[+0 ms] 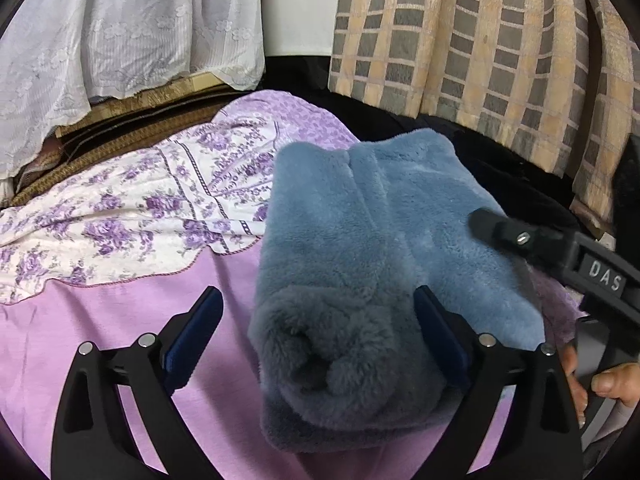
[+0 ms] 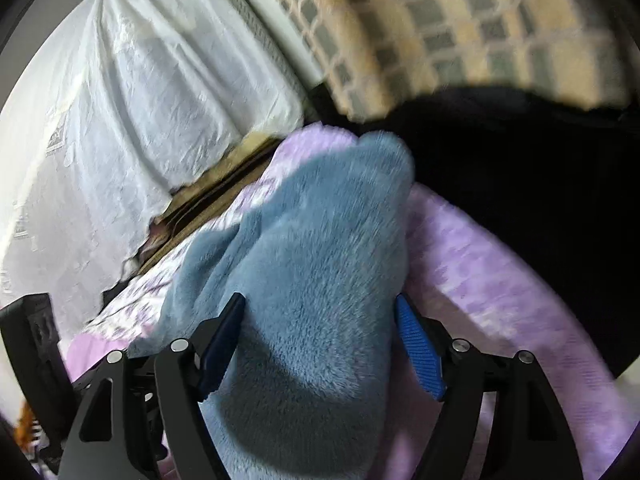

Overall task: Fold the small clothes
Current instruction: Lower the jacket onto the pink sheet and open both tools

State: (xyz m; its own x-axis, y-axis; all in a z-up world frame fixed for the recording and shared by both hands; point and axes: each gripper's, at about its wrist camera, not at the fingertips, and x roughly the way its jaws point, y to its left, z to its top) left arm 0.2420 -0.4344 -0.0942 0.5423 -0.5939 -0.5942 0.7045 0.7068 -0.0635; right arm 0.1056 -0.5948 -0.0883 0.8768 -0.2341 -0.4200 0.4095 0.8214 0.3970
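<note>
While both tools sit at the near end of the garment, the blue fleece garment [image 1: 360,248] lies folded lengthwise on the lilac bedsheet [image 1: 120,320], its rolled near end toward the left-wrist camera. Left tool [image 1: 320,320]: spread wide, straddling that rolled end; right pad [image 1: 436,332] touching the fleece, left pad [image 1: 196,328] apart from it over bare sheet. Right tool [image 2: 320,328]: spread wide over the fleece [image 2: 312,280], with the pile filling the gap between the pads; whether they press on it cannot be told, as the view is motion-blurred. A purple floral cloth [image 1: 132,216] lies beside the garment on its left. White lace curtain [image 1: 120,40] and checked curtain [image 1: 480,48] hang beyond the far edge of the bed.
</note>
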